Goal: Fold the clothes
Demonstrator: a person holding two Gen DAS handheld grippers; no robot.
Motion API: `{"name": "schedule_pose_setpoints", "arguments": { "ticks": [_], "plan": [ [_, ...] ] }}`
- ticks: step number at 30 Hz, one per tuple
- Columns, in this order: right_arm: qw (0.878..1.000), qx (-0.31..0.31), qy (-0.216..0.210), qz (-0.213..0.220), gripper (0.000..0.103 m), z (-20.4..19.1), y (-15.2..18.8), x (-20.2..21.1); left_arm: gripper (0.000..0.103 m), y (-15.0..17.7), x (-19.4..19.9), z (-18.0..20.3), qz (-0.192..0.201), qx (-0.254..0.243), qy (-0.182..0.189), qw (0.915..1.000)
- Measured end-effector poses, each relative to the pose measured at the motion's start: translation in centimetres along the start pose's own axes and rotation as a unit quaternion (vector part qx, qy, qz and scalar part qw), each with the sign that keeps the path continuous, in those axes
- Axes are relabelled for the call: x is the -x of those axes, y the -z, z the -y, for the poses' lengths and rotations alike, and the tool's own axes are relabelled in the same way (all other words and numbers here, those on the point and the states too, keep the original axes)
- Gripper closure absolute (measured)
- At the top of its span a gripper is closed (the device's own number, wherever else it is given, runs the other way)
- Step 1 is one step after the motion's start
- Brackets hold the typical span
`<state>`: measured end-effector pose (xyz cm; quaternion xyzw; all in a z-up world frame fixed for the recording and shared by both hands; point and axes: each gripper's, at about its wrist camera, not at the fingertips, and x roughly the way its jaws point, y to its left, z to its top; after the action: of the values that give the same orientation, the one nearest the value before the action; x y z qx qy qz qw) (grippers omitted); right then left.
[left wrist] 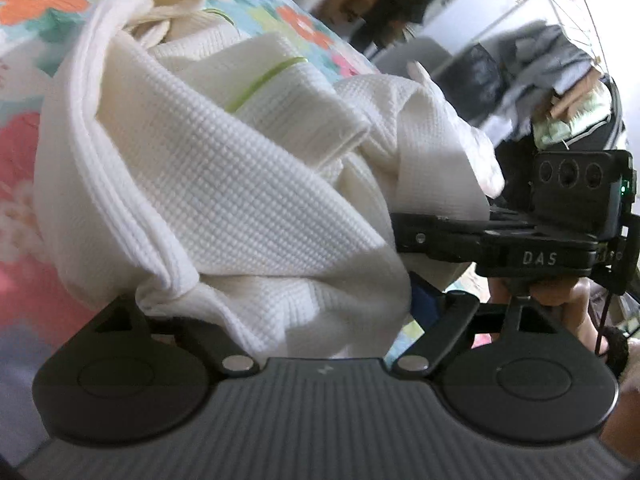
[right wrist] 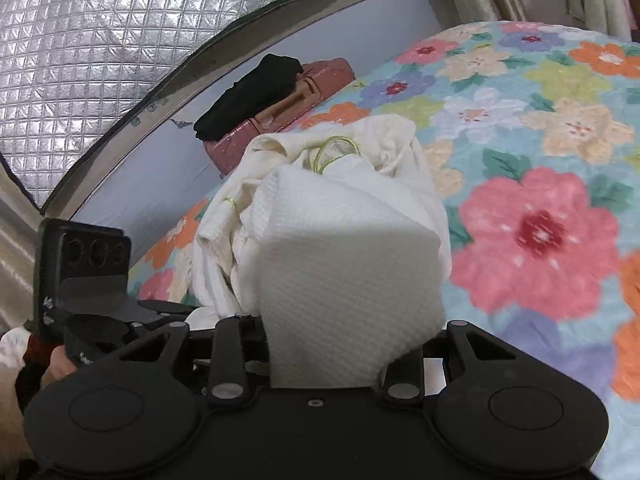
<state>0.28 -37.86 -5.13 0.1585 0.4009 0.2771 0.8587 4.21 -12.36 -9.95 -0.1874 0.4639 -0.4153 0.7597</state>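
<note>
White garment: matt waffle-textured cloth. Bedspread: soft flowered cloth. Grippers' bodies: matt black plastic, the left gripper ribbed. Window cover: shiny quilted foil.

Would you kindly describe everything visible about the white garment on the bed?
The white garment looks like waffle-textured cotton with ribbed edges and thin green trim. It is crumpled and unfolded, bunched in a heap on the floral bedspread. One taut fold runs into the right gripper, another drapes over the left gripper; the fingertips are hidden by cloth. A cream cloth lies bunched against it.
</note>
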Motion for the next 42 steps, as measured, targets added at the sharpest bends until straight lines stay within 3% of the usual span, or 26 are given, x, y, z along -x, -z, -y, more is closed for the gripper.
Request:
{"name": "schedule_pose_setpoints", "arguments": {
  "ticks": [4,10,14,17,23,27,30,31,32,34,35,37,40,42],
  "plan": [
    [1.0,-0.017,-0.008,0.008,0.059,1.9,1.5,3.3,0.021,1.2,-0.9,2.7,-0.004,-0.023,0.002,0.9997],
    [0.999,-0.03,-0.007,0.024,0.059,3.4,1.9,6.8,0.021,0.6,-3.9,6.9,0.007,-0.045,-0.001,0.999],
    [0.998,0.027,0.017,0.05,0.059,3.1,0.4,8.9,0.021,-1.3,-5.0,9.3,0.03,-0.058,-0.007,0.9978],
    [0.994,0.062,0.023,0.092,0.06,3.3,-1.5,11.7,0.021,-4.2,-4.9,11.6,0.064,-0.058,0.017,0.9961],
    [0.972,0.133,0.047,0.19,0.06,3.9,-6.9,18.9,0.021,-8.7,-4.9,19.4,0.186,-0.162,0.025,0.9688],
    [0.961,0.147,0.064,0.226,0.06,4.7,-9.2,22.6,0.018,-10.3,-5.8,20.9,0.204,-0.173,0.056,0.962],
    [0.959,0.15,0.121,0.21,0.053,7.0,-9.4,22.7,0.017,-10.0,-9.0,19.4,0.152,-0.13,0.01,0.9797],
    [0.956,0.136,0.174,0.194,0.043,8.5,-9.2,21.6,0.016,-9.6,-10.6,18.2,0.118,-0.102,-0.017,0.9876],
    [0.95,0.12,0.229,0.178,0.039,10.1,-9.1,20.5,0.016,-9.1,-12.2,16.9,0.086,-0.077,-0.038,0.9926],
    [0.913,0.084,0.378,0.13,0.039,14.6,-7.9,17.5,0.017,-7.8,-15.2,13.7,0.019,-0.039,-0.071,0.9966],
    [0.9,0.077,0.416,0.109,0.039,16.2,-7.3,16.8,0.018,-7.0,-16.0,12.2,-0.004,-0.019,-0.091,0.9957],
    [0.897,0.041,0.434,0.079,0.039,19.1,-5.8,16.3,0.018,-5.4,-16.3,10.2,-0.01,0.014,-0.096,0.9952],
    [0.918,-0.037,0.382,0.098,0.039,21.0,-4.0,18.2,0.016,-4.2,-15.0,9.3,0.017,0.035,-0.074,0.9965],
    [0.924,-0.073,0.359,0.111,0.038,21.3,-2.9,19.3,0.015,-3.9,-14.4,9.1,0.024,0.041,-0.075,0.996]
  ]
}}
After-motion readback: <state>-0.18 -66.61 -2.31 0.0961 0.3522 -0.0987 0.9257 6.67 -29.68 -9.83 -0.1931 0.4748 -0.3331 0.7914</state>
